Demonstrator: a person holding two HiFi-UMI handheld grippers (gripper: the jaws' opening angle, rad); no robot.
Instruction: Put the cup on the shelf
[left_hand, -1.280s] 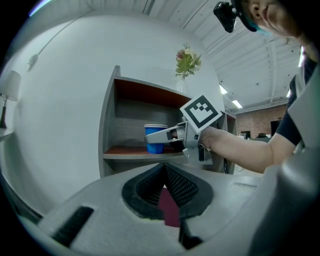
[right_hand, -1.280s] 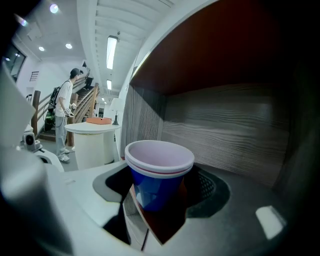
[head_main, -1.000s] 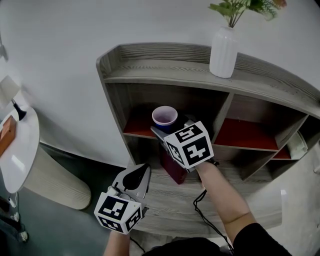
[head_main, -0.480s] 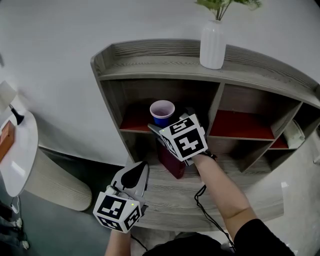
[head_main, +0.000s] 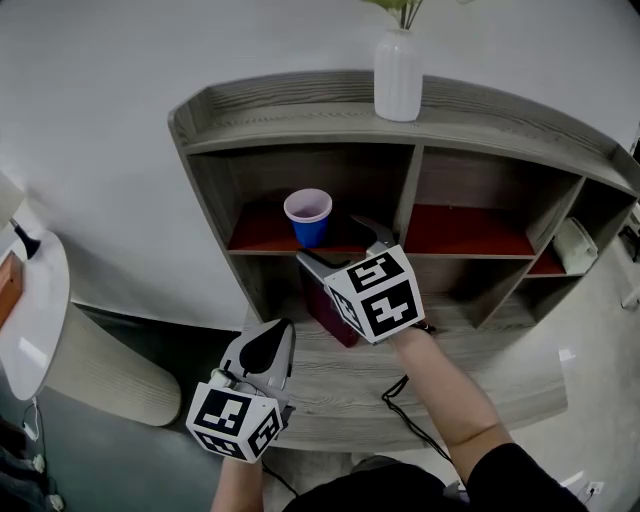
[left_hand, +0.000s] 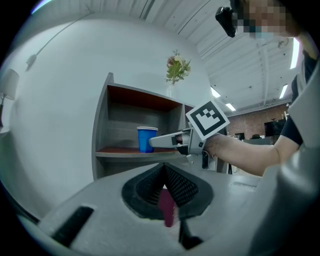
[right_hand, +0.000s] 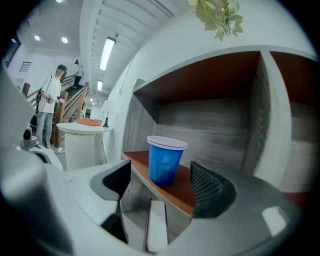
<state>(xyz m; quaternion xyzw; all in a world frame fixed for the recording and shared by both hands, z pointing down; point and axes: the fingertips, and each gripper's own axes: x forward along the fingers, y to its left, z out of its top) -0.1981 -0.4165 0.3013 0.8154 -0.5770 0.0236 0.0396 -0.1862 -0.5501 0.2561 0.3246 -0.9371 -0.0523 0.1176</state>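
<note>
While the right tool (head_main: 345, 248) hovers in front of the grey wooden shelf unit (head_main: 300, 135), the blue cup (head_main: 307, 216) stands upright on the reddish board of the top-left compartment, near its front edge. The cup has a white rim and touches nothing but the board. In the right gripper view the cup (right_hand: 165, 160) appears at mid-frame between the two dark pads of the right tool (right_hand: 162, 185), but it sits beyond them and neither pad touches it. The jaws have just been closing a little, yet they stand wide apart with nothing gripped between them. The tool's marker cube sits at the centre of the head view, with the person's forearm running down to the lower right.

The left tool (head_main: 275, 335) is low in the frame, left of centre, well apart from the shelf unit. In the left gripper view the left tool (left_hand: 164, 172) has its jaws pressed together and holds nothing; the cup (left_hand: 146, 139) shows above them, with the right tool's fingers just beside it.

A dark red book (head_main: 325, 305) stands in the compartment below the cup. A white ribbed vase (head_main: 398, 75) with green stems rests on the top board, at the upper middle. A round white counter (head_main: 30, 300) stands at the left edge.
</note>
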